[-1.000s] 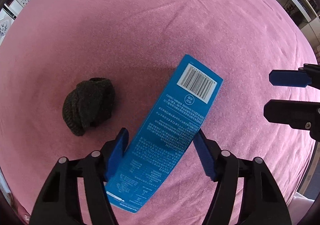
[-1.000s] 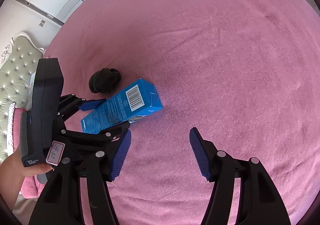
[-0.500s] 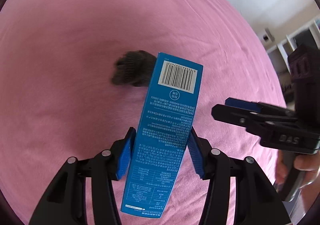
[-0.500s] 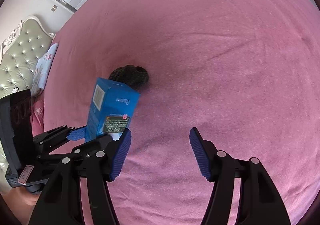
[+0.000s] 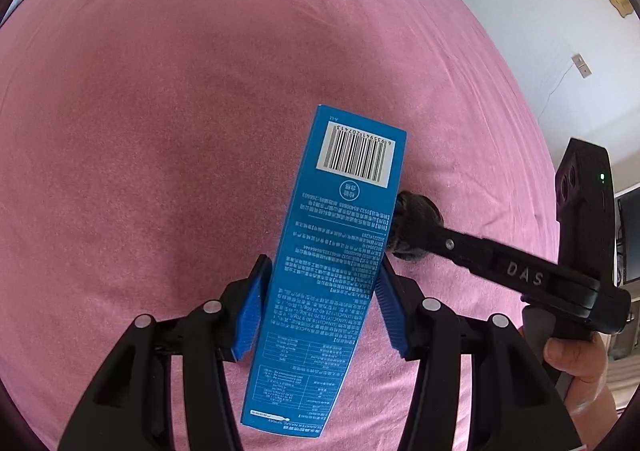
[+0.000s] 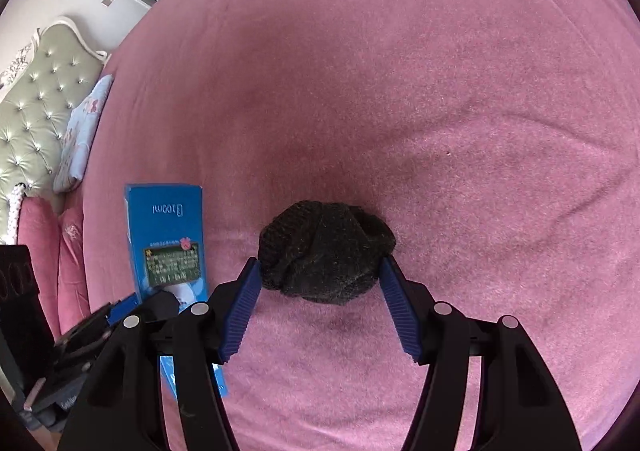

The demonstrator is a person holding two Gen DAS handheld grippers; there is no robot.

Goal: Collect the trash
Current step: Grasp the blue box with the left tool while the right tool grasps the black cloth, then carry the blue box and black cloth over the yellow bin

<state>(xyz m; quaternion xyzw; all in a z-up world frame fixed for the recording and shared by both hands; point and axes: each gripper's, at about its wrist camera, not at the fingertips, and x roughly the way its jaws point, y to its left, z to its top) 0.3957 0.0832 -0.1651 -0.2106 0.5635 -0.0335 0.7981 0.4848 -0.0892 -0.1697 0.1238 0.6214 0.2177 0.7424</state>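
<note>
My left gripper [image 5: 320,303] is shut on a tall blue carton [image 5: 340,251] with a barcode, held above the pink bed [image 5: 160,111]. The carton also shows at the left of the right wrist view [image 6: 168,235]. A dark knitted bundle [image 6: 326,251] lies on the bed between the blue pads of my right gripper [image 6: 320,307], which is open around it; the pads are beside it, contact unclear. In the left wrist view the bundle [image 5: 416,223] is partly hidden behind the carton and the right gripper's finger.
A green tufted headboard [image 6: 44,107] with a light floral pillow [image 6: 82,131] and pink pillows [image 6: 40,255] stands at the bed's left. White walls and furniture [image 5: 540,31] lie beyond the bed's far edge.
The left gripper closed on the carton and lifted it off the bed. The right gripper moved forward until its open pads came either side of the dark bundle.
</note>
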